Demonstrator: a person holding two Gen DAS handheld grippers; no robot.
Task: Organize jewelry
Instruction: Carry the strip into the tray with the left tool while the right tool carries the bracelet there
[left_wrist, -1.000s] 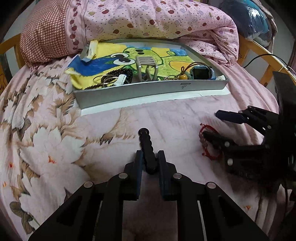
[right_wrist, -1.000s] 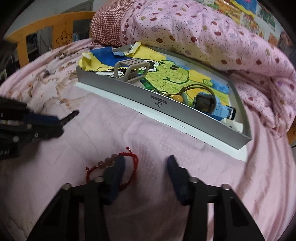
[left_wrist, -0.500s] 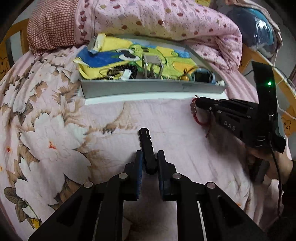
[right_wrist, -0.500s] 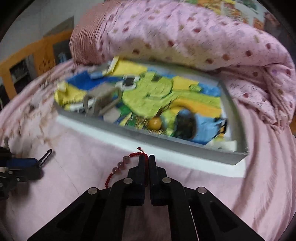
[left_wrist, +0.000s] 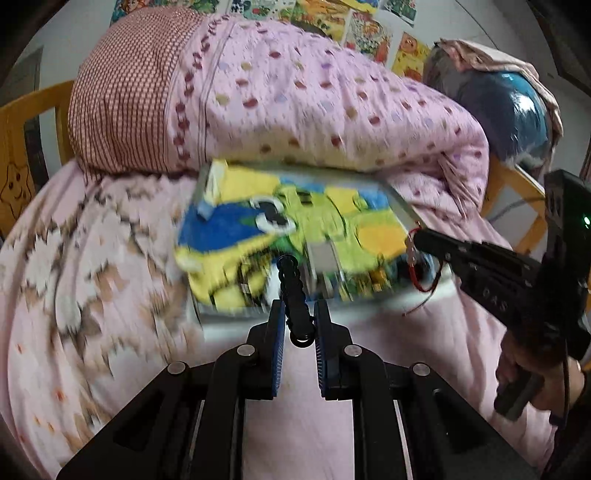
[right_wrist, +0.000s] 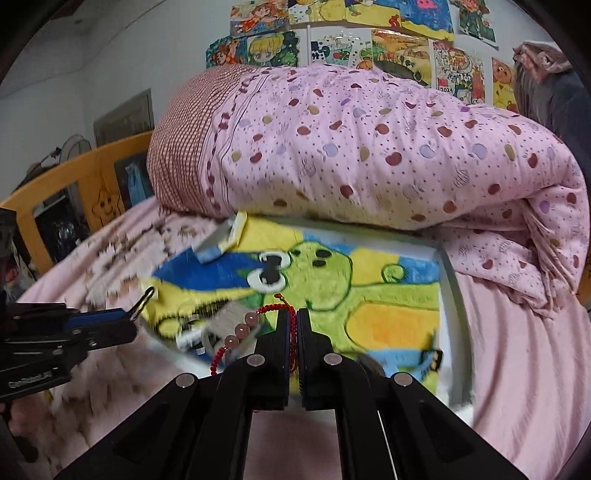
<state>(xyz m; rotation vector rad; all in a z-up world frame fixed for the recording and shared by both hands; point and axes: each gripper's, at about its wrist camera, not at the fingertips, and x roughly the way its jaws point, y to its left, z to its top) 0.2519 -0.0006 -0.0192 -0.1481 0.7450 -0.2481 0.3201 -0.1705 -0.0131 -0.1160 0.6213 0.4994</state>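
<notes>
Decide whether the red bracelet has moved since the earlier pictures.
Yes. The red bracelet, pinched in the right gripper, has risen off the pink bedsheet to above the tray.

My right gripper pinches a red bead bracelet over the tray; left gripper w/ a dark clasp piece nearby.

The letters "DAS" are seen printed on the side of the right gripper, at the right. "2024" is made out on a wall drawing, far right. Nothing else can be read.
</notes>
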